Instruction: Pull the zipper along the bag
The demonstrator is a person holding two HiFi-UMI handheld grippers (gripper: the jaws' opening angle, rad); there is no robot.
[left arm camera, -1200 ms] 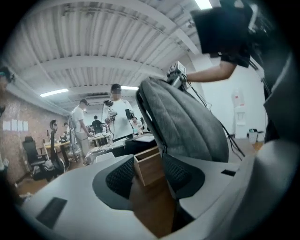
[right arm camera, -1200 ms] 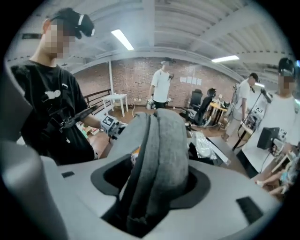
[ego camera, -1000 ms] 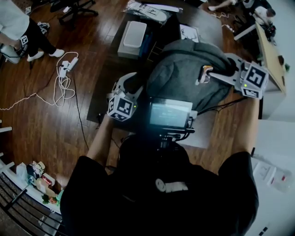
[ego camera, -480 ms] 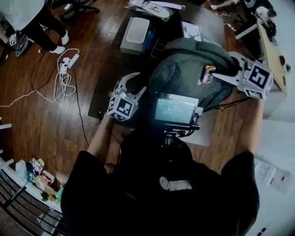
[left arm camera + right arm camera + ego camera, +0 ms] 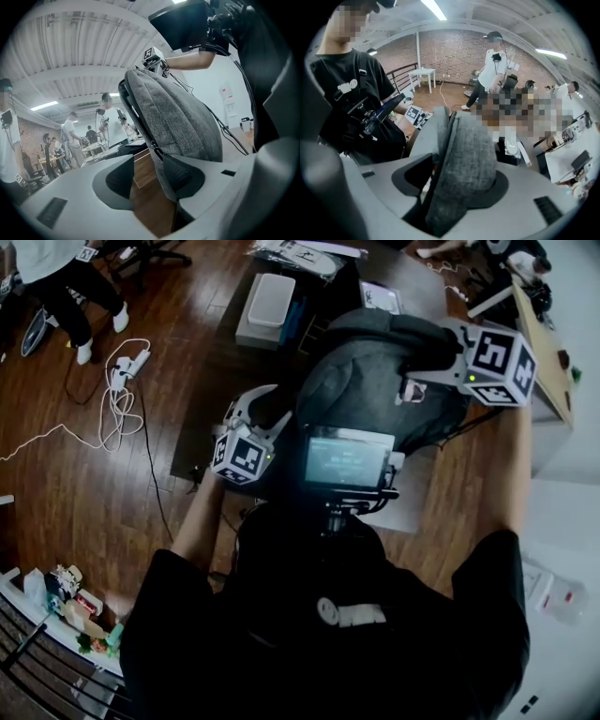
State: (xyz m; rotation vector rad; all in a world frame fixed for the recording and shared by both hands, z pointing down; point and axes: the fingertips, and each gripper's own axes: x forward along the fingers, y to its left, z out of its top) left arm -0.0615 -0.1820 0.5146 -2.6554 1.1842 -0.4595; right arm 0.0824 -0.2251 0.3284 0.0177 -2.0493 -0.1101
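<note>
Grey bag (image 5: 375,381) sits loose between the half-open fingers of left gripper (image 5: 270,411) and right gripper (image 5: 412,390), whose fingers have just been opening. Clamp the lower-left corner firmly before pulling the zipper (image 5: 143,129).

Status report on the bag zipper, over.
Left gripper open, bag edge against one pad. Right gripper just opening, bag fold between jaws. Zipper not gripped. Nothing seen blocking it.

Grey bag (image 5: 468,154) fabric between the just-opening fingers (image 5: 384,185) of the right gripper (image 5: 459,180) hides the zipper pull. Whether those fingers press it stays unclear.
</note>
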